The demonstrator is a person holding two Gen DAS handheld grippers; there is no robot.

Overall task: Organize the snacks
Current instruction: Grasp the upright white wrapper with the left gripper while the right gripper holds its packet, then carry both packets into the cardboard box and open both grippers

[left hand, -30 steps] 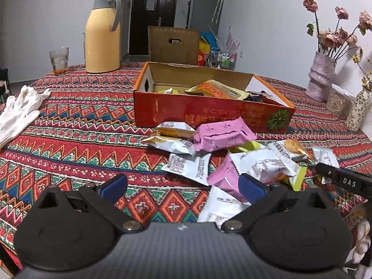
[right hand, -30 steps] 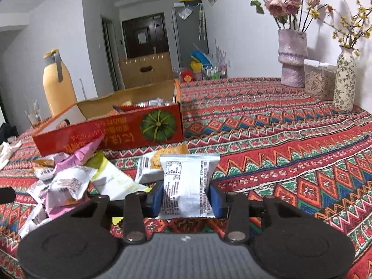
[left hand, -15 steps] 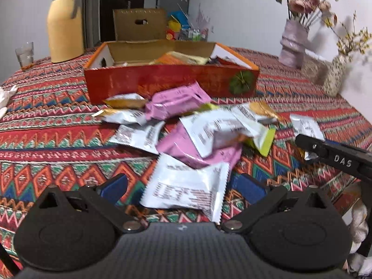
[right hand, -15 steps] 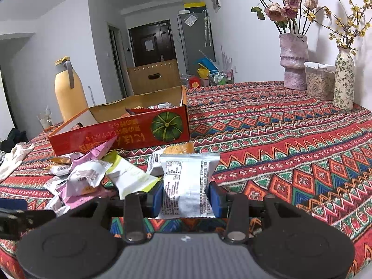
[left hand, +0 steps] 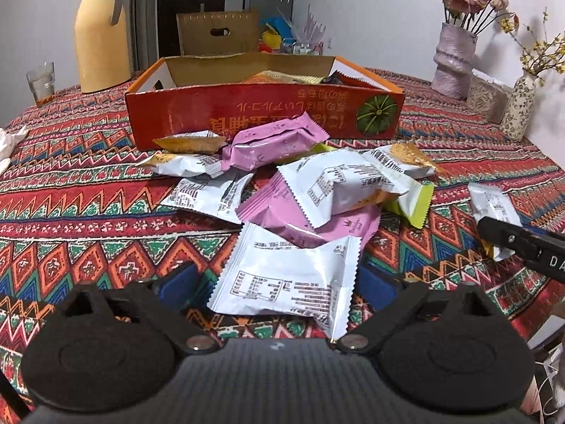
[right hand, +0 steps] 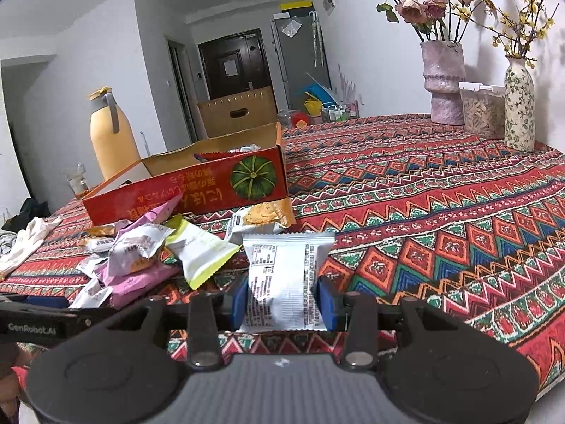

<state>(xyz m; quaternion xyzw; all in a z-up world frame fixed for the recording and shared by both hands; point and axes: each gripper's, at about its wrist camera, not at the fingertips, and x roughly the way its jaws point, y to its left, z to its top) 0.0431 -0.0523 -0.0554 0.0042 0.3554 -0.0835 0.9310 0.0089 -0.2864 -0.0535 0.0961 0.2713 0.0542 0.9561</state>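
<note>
The desk [left hand: 70, 190] carries the red box [left hand: 265, 113] and a loose snack pile. The left claw [left hand: 279, 284] has advanced over the nearest white packet [left hand: 282, 279]; its jaws are closing, not yet pressing. The right claw [right hand: 282, 300] still grips another white packet [right hand: 282, 282], ready for boxing.

Loose snack packets [left hand: 328, 190] heaped before red box [left hand: 247, 109]

"GenRobot.AI" is printed on the left gripper [right hand: 35, 321]; "DA" shows on the right gripper [left hand: 529, 247].
</note>
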